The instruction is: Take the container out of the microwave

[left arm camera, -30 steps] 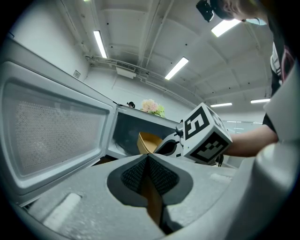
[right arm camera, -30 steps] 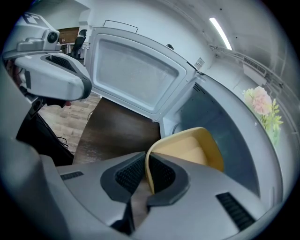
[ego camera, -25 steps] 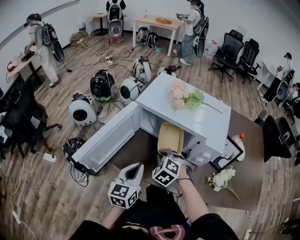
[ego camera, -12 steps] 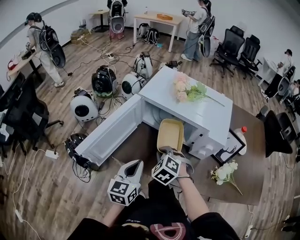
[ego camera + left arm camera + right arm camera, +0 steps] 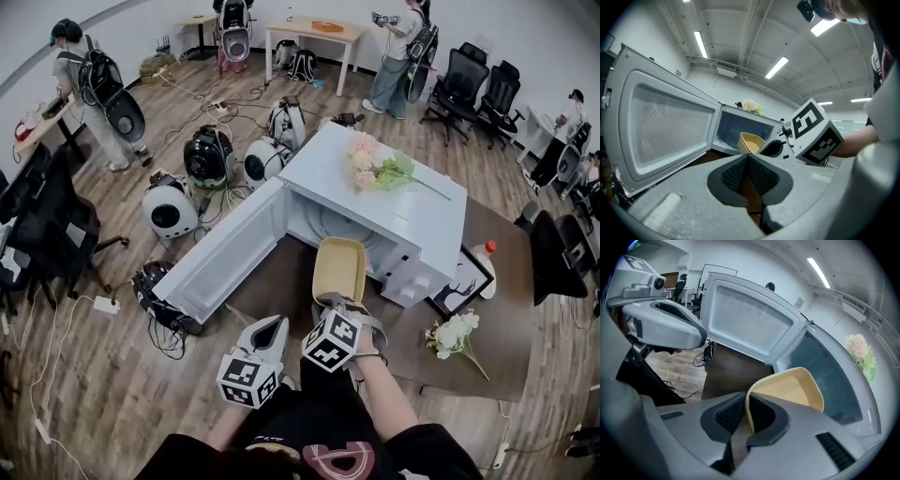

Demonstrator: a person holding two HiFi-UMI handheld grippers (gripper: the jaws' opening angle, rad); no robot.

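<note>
Head view: the microwave (image 5: pixel 412 225) is seen with its door (image 5: pixel 225 267) swung wide toward 9 o'clock, so the cavity is left free for a straight pull. The yellow container (image 5: pixel 339 269) is sat right at the mouth, probably about half out, at 12 o'clock from the right gripper (image 5: pixel 339 305). The left gripper (image 5: pixel 272 330) is parked at 8 o'clock of it, out of the way.

Left gripper view: its jaws are pressed together with nothing between them. It's likely just not needed for this bit.

Right gripper view: the jaws are clamped on the container's near rim, one pad inside the wall and one outside. That grip should let a shallow dish be dragged out fairly level.
</note>
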